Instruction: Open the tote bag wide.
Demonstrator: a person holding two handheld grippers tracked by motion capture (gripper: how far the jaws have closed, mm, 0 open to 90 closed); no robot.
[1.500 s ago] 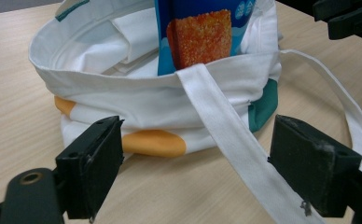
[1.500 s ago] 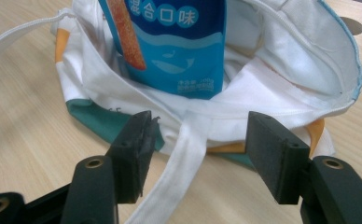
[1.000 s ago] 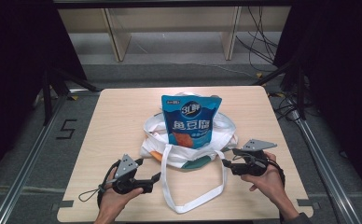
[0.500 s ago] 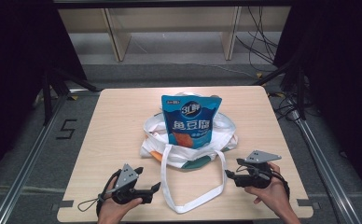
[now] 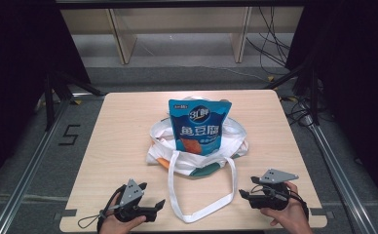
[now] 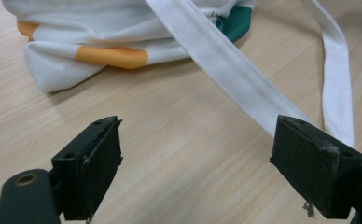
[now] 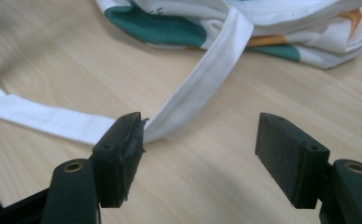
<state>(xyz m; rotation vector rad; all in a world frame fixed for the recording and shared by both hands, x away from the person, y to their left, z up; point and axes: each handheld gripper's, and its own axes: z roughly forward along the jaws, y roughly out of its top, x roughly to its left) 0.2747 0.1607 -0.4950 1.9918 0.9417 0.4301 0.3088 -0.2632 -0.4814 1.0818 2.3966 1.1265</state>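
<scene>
Both hand-held grippers, left (image 5: 159,204) and right (image 5: 243,194), stand wide open and empty, flanking the tote bag (image 5: 197,158) strap (image 5: 201,214) for pickup.

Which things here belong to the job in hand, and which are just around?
In the job: blue snack pouch; white tote bag; its strap; left gripper; right gripper.
Around: wooden table; cables; shelf legs.

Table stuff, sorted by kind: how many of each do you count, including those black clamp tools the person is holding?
Snack pouches: 1, the blue pouch standing in the bag.
Cloth bags: 1, the white tote bag with orange and green patches and a long white strap.
Hand-held grippers: 2, the left gripper and the right gripper, both open and holding nothing.
Total: 4
</scene>
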